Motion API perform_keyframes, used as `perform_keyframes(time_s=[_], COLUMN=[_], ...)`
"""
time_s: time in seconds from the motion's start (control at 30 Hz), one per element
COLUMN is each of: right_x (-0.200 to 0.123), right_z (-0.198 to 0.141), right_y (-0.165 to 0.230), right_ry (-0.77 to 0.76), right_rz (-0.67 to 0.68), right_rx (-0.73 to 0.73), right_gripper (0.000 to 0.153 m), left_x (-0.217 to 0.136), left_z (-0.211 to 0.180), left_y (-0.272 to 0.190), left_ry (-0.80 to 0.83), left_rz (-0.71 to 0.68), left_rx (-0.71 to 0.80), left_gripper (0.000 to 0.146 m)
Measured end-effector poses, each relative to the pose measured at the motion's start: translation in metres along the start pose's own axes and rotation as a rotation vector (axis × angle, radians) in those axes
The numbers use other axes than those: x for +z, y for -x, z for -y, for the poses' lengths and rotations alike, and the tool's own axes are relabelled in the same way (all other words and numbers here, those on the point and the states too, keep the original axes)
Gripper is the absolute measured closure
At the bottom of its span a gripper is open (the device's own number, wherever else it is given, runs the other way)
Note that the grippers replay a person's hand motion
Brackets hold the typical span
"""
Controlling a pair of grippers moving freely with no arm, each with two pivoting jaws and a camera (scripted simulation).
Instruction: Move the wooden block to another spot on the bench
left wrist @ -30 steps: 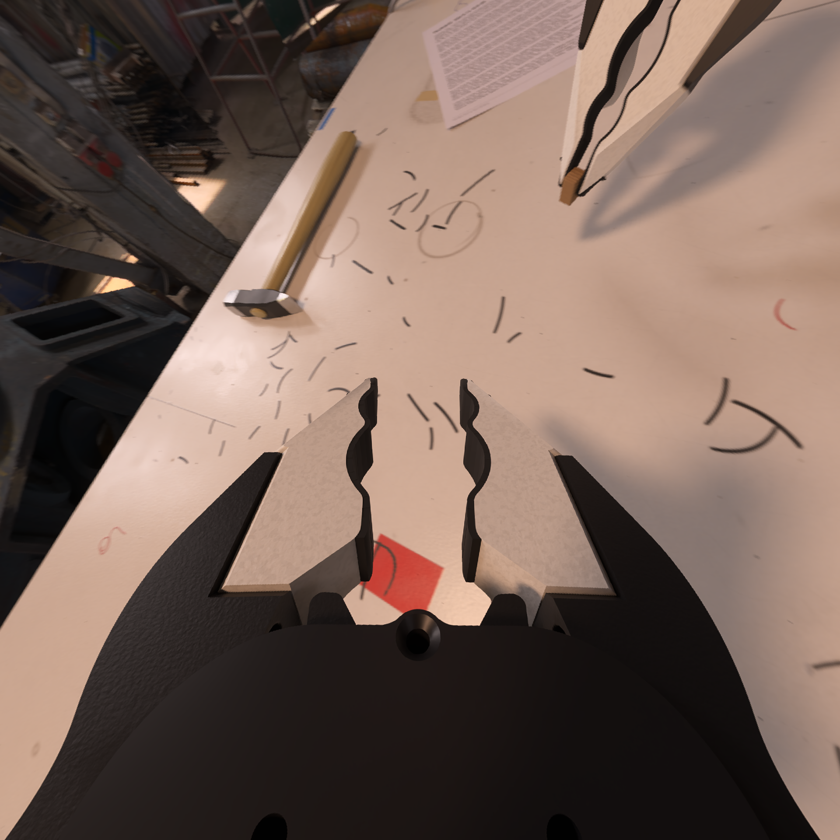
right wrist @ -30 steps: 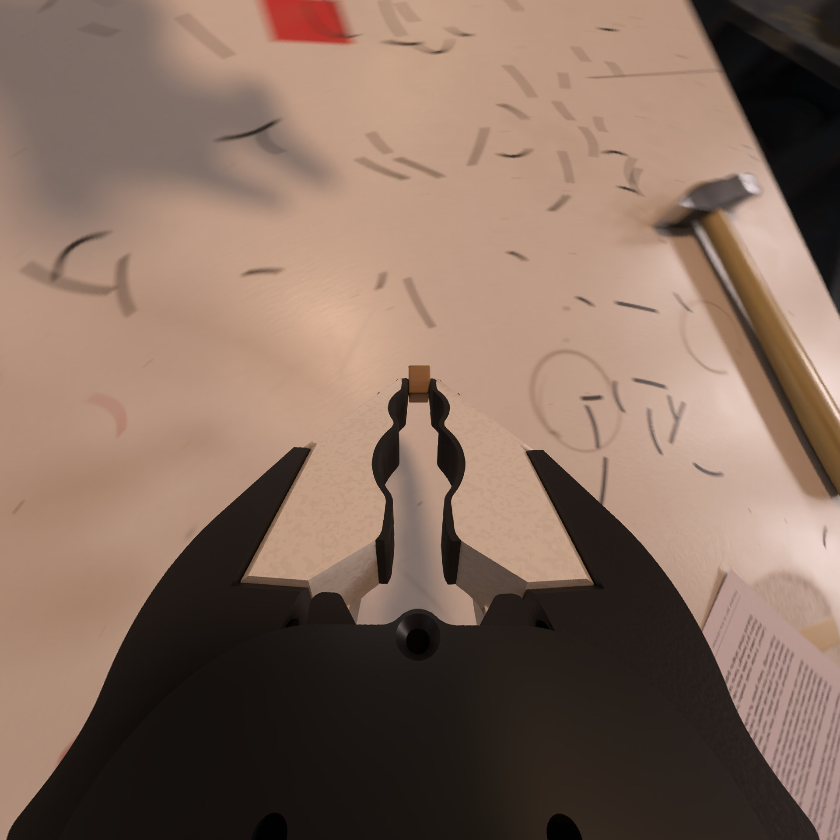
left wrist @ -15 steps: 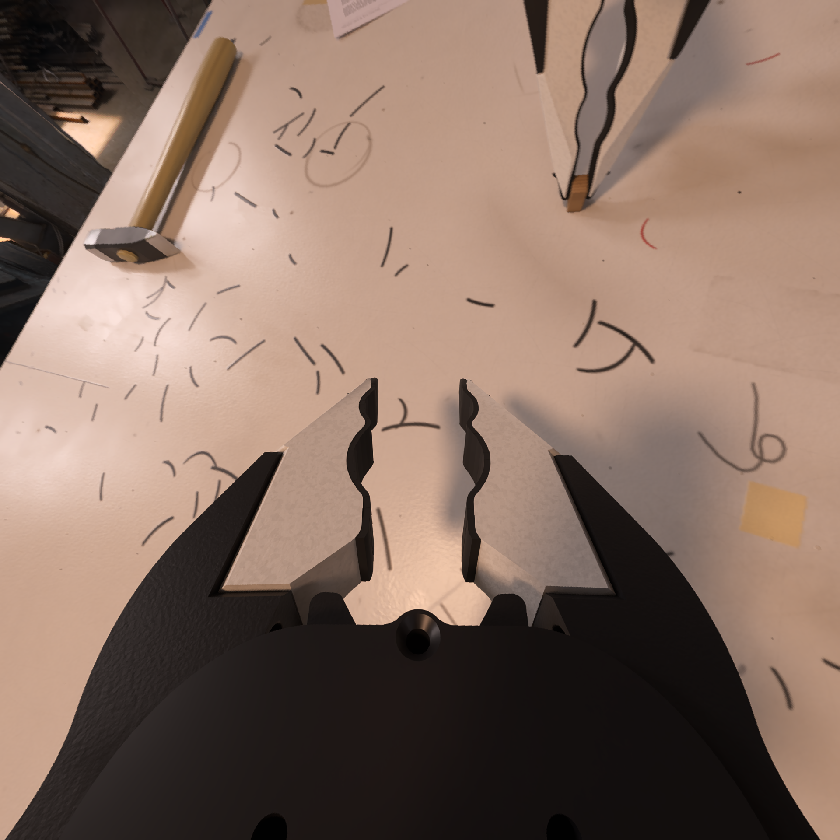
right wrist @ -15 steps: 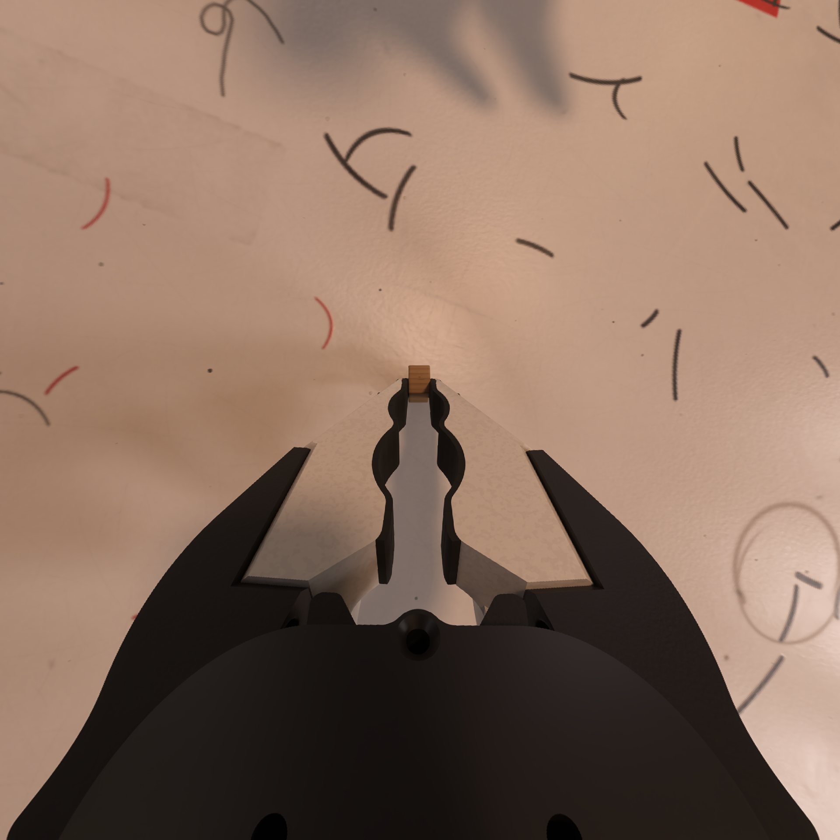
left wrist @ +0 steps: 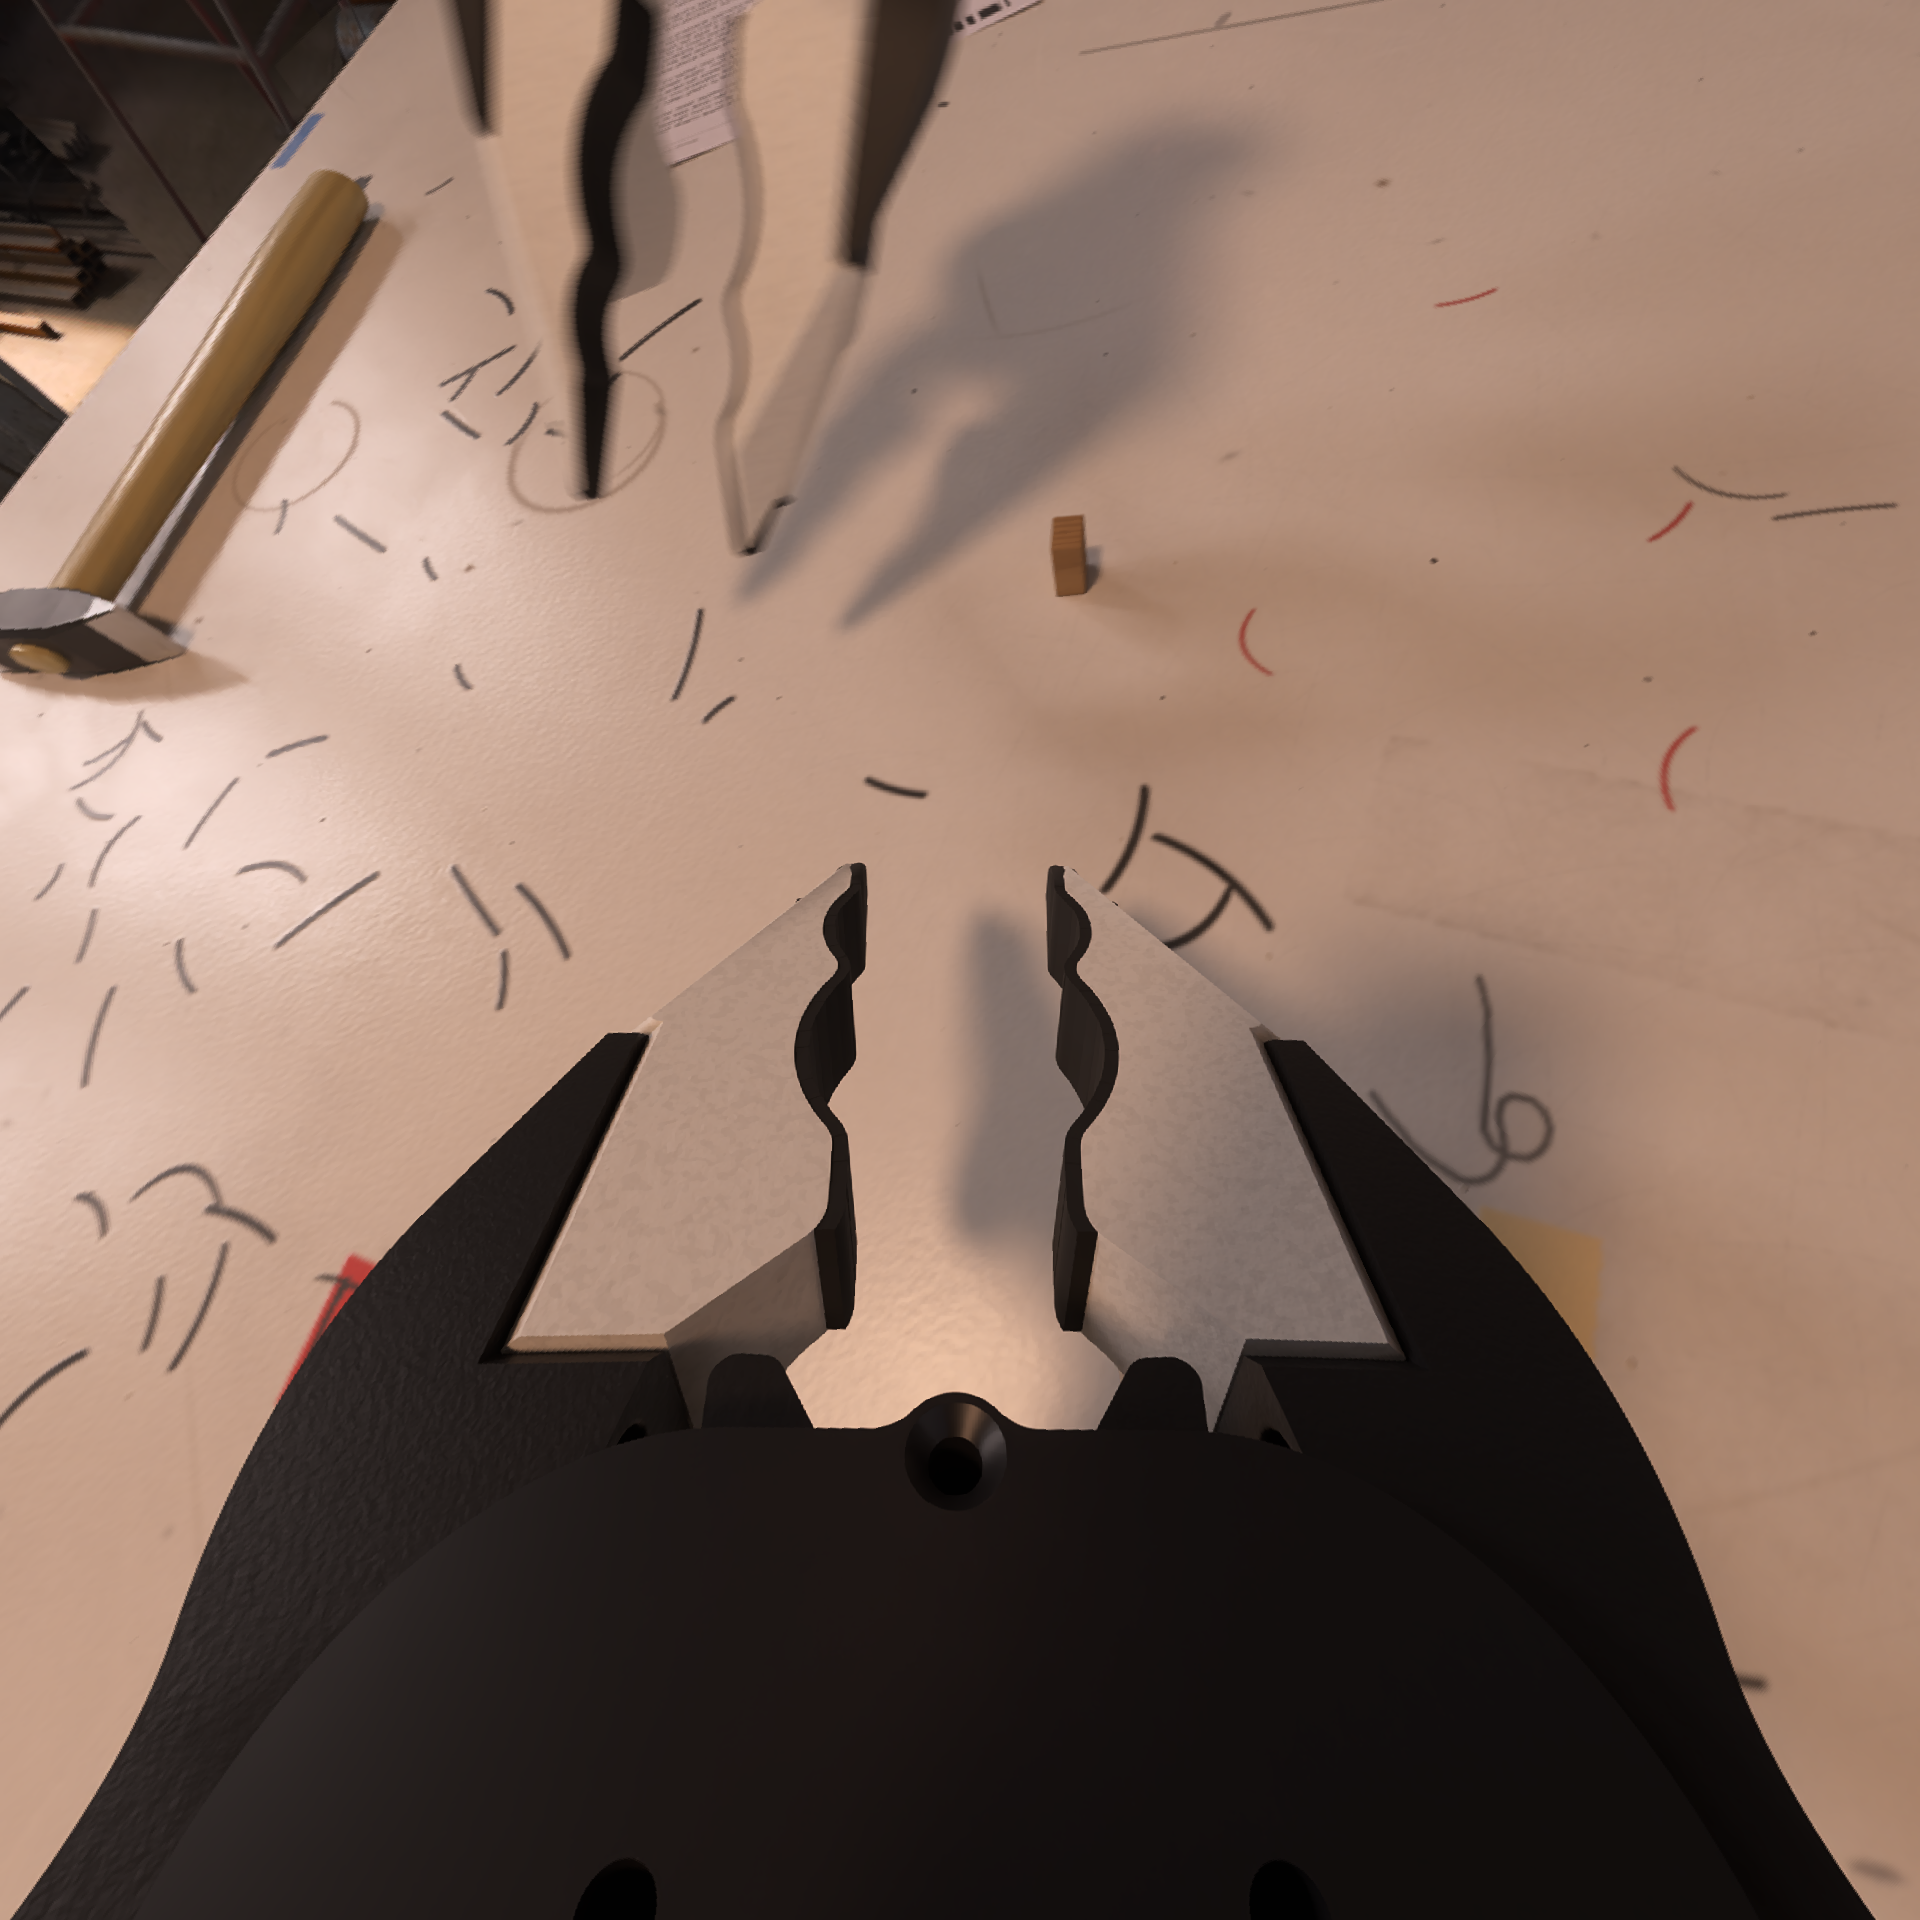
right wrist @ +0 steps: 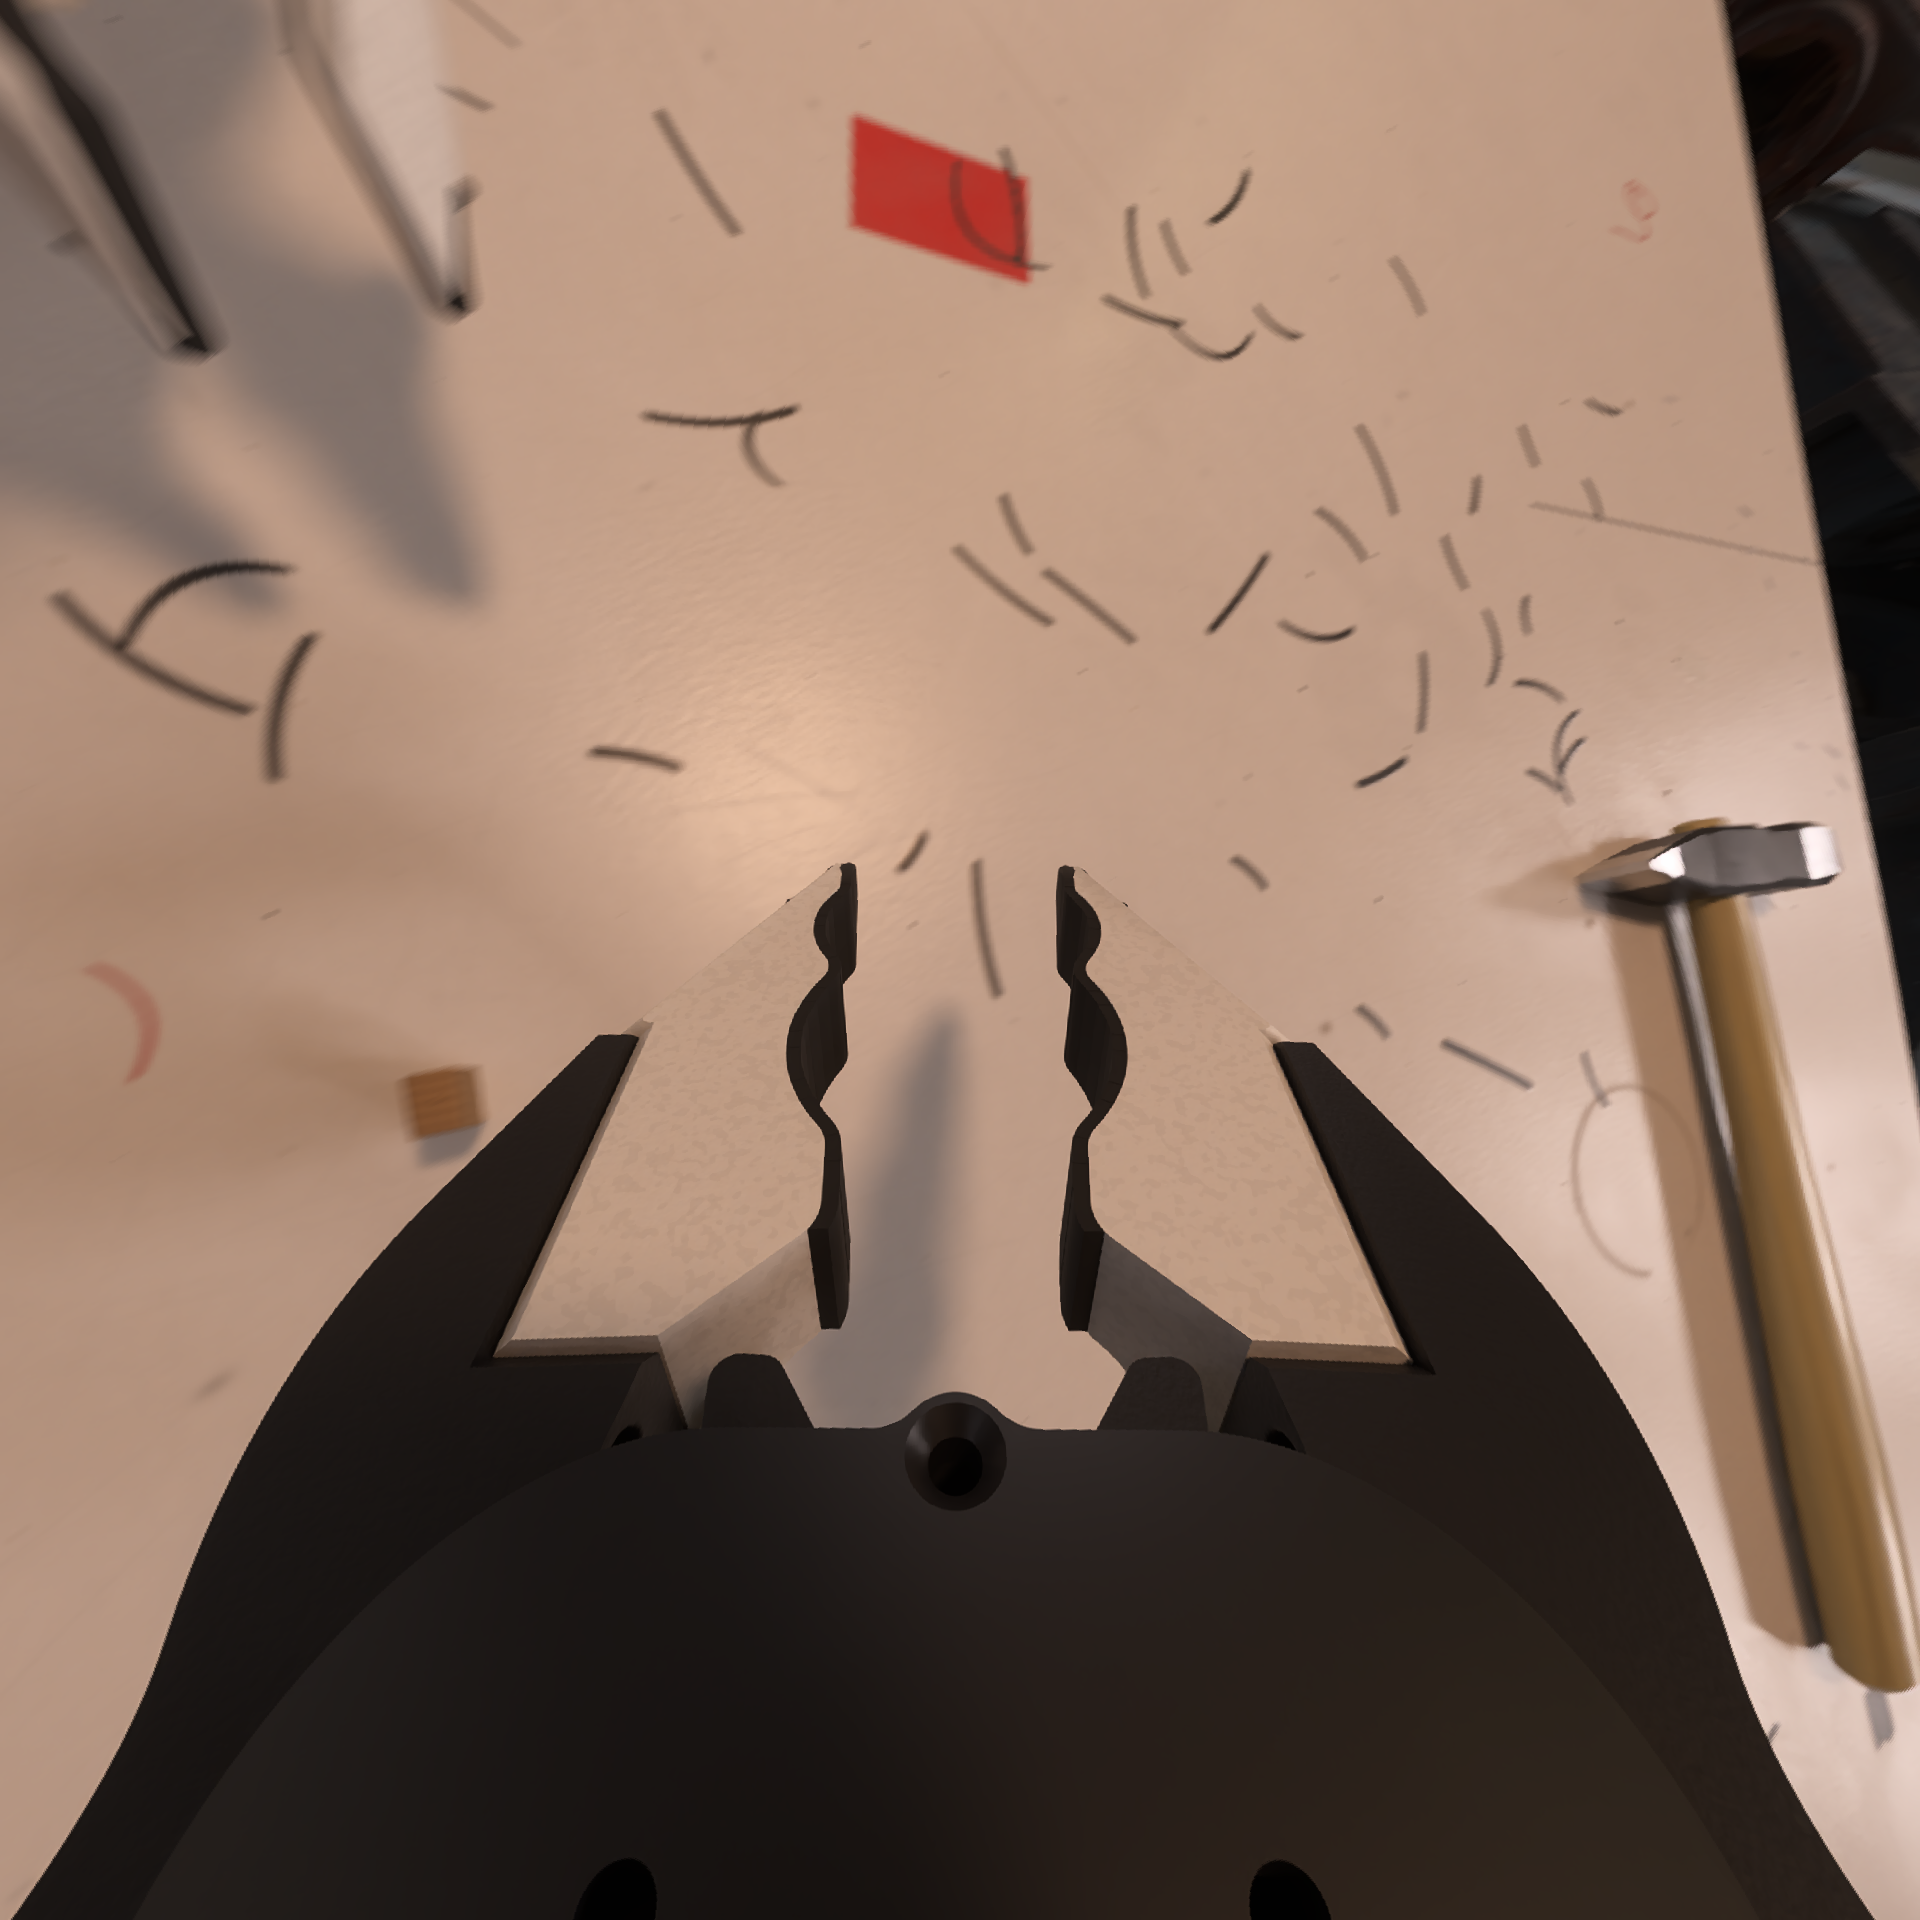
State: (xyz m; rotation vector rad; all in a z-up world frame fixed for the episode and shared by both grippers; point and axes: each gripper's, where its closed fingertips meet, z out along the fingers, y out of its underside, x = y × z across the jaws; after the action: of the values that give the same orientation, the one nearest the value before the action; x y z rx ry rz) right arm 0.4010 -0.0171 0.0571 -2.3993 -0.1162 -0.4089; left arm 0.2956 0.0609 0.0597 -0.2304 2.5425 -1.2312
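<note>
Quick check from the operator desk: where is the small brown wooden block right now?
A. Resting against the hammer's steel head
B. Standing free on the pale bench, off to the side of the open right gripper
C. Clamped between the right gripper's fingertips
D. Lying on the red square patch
B: the small brown wooden block stands alone on the pale bench, beside the right gripper, whose jaws are apart and empty.

The bench (left wrist: 1455, 312) is pale beige, scrawled with black and a few red marks. The block (left wrist: 1067, 556) is tan brown; far off, a red patch (right wrist: 935, 197). The hammer (right wrist: 1756, 1195) has a yellowish handle and grey head.
</note>
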Motion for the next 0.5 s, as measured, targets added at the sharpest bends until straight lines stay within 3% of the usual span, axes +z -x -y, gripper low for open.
perform_keyframes(time_s=[0.2,0.5], right_x=[0.026,0.056], right_z=[0.005,-0.011], right_y=[-0.042,-0.052], right_ry=[0.025,0.056], right_rz=[-0.062,0.029], right_rx=[-0.027,0.003], right_gripper=[0.114,0.112], left_x=[0.015,0.027], left_z=[-0.001,-0.01], left_y=[-0.025,-0.032], left_ry=[0.0,0.017], left_rz=[-0.029,0.032], left_rx=[-0.019,-0.084], left_gripper=[0.111,0.108])
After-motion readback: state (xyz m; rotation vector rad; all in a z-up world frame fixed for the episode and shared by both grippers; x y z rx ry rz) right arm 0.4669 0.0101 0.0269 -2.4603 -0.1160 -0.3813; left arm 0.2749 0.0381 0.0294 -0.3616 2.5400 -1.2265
